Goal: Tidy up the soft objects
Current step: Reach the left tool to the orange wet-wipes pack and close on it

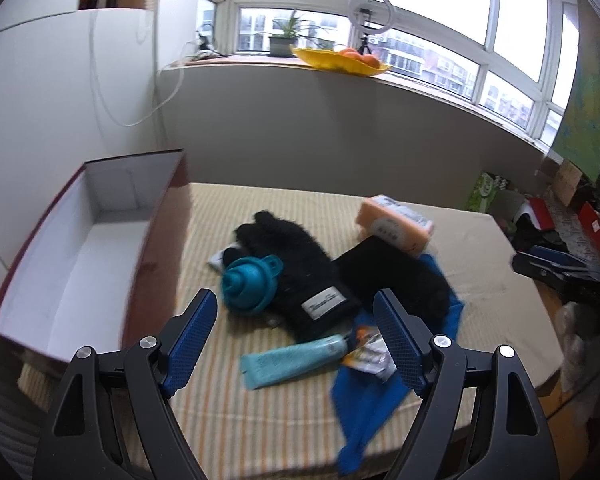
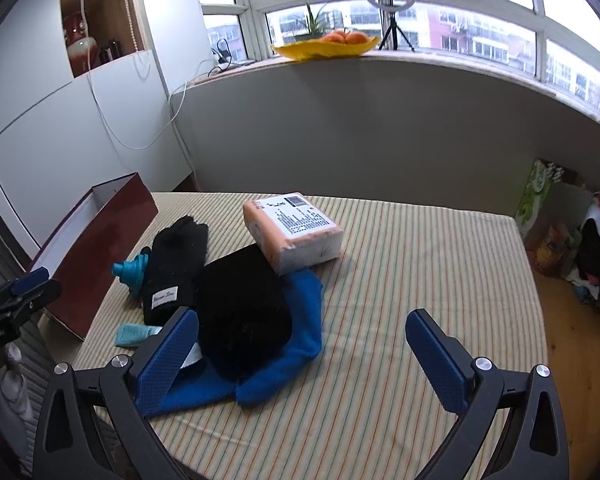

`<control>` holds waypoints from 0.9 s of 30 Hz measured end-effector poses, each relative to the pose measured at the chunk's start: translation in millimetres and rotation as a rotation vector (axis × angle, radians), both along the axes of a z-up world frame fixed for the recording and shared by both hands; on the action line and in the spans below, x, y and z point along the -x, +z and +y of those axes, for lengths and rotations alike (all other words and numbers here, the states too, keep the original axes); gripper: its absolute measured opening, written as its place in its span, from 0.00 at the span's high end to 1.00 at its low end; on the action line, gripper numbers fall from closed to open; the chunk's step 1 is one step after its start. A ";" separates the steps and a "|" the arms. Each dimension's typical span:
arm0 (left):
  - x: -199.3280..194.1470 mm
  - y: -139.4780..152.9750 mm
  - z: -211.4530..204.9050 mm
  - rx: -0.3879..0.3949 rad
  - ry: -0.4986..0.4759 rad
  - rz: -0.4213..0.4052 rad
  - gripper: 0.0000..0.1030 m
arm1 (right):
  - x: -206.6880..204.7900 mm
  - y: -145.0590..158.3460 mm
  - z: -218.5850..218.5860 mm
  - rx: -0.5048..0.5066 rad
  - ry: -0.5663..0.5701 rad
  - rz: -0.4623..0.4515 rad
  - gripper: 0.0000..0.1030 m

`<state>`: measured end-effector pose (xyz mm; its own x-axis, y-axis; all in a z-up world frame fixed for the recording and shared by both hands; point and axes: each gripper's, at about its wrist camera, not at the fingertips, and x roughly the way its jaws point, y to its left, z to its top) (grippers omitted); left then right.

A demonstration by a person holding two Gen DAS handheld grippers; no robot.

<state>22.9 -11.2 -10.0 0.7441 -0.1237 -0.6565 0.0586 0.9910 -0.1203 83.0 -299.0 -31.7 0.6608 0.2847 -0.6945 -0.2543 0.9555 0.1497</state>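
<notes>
A pile lies on the striped table: a black fuzzy glove (image 1: pixel 296 268) (image 2: pixel 176 264) with a white label, a second black soft piece (image 1: pixel 396 276) (image 2: pixel 240 312) on a blue cloth (image 1: pixel 372 396) (image 2: pixel 300 320), an orange tissue pack (image 1: pixel 396 224) (image 2: pixel 296 232), a teal funnel (image 1: pixel 248 284) (image 2: pixel 134 274), a light blue tube (image 1: pixel 292 360) (image 2: pixel 134 332) and a small wrapper (image 1: pixel 370 354). My left gripper (image 1: pixel 300 344) is open and empty above the tube and glove. My right gripper (image 2: pixel 300 360) is open and empty above the blue cloth.
An open dark red box (image 1: pixel 80 248) (image 2: pixel 96 248) with a white inside stands at the table's left edge. A yellow fruit dish (image 1: pixel 340 62) (image 2: pixel 324 46) sits on the windowsill. Clutter (image 1: pixel 556 232) lies on the floor at the right.
</notes>
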 end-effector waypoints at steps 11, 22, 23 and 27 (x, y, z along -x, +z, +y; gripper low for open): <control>-44.9 -7.2 -32.4 0.032 -0.068 0.073 0.22 | -76.7 -9.3 -7.5 -0.089 0.069 0.143 0.26; -112.9 -19.4 -82.8 0.114 -0.152 0.193 0.33 | -158.7 -42.1 -15.1 -0.195 0.077 0.305 0.38; -119.9 -22.1 -88.6 0.113 -0.156 0.206 0.36 | -165.3 -47.3 -14.8 -0.209 0.079 0.325 0.41; -141.7 -31.1 -103.8 0.140 -0.179 0.259 0.38 | -185.8 -64.0 -17.1 -0.264 0.076 0.380 0.42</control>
